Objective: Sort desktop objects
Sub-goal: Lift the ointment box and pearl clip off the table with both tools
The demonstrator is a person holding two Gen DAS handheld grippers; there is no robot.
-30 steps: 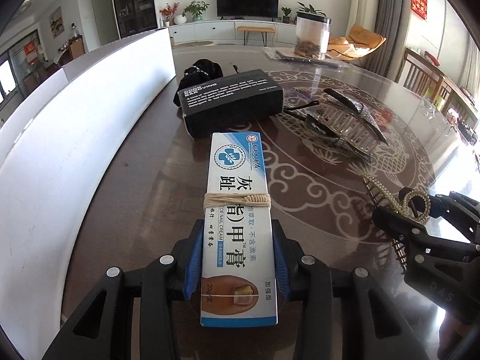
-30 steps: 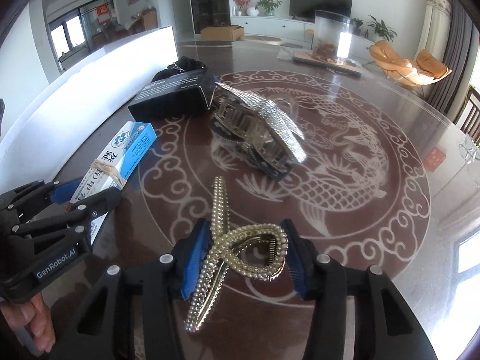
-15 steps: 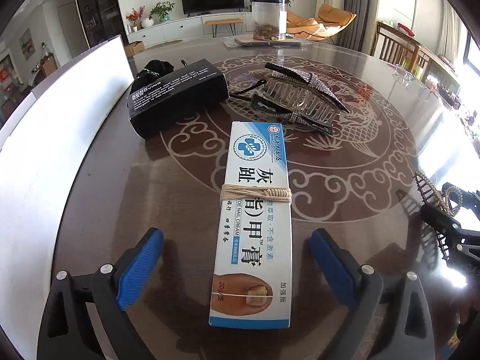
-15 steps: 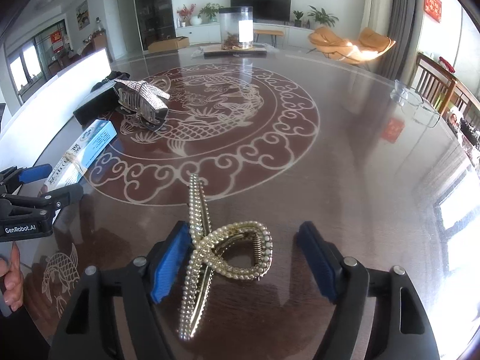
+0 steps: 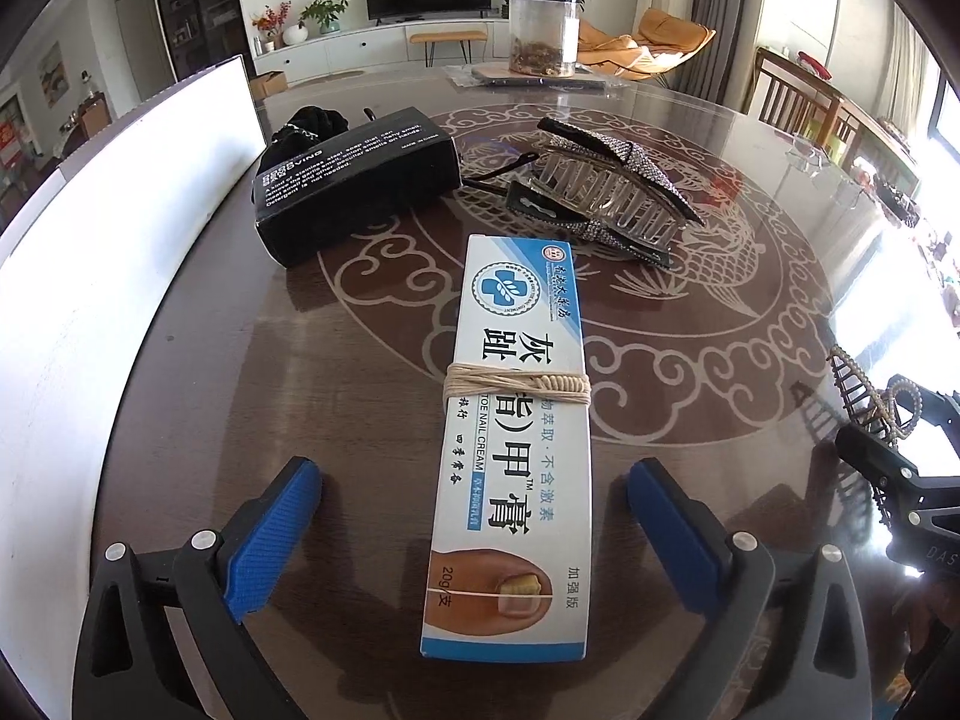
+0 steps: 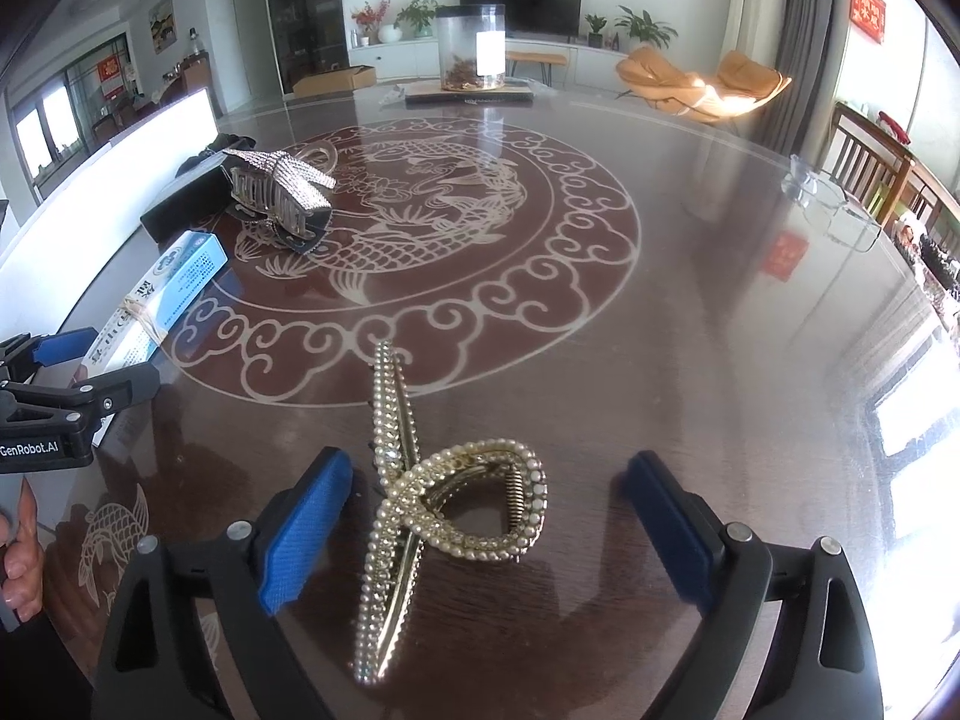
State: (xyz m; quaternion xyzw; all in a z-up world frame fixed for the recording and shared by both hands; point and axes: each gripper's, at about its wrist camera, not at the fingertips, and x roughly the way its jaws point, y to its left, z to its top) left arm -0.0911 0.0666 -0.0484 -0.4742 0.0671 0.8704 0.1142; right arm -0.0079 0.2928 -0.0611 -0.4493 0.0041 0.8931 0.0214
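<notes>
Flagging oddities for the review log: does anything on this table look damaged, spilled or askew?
Nothing spilled or broken shows. One oddity: the toe nail cream box has string wound and knotted around its middle. It lies flat between the left gripper's opening jaws. The pearl hair clip lies flat too, untouched.

1. The left gripper (image 5: pixel 474 516) points steeply down at the tabletop, its jaws opening and spread wide; the blue pads (image 5: pixel 273 540) stand clear on either side of what lies between them, pressing on nothing.
2. The right gripper (image 6: pixel 486 528) is tilted down the same way, its jaws opening, and its pads (image 6: pixel 306 531) touch nothing.
3. In the right wrist view, to the left of the right gripper, a person's hand (image 6: pixel 21 564) grasps the left gripper's handle.
</notes>
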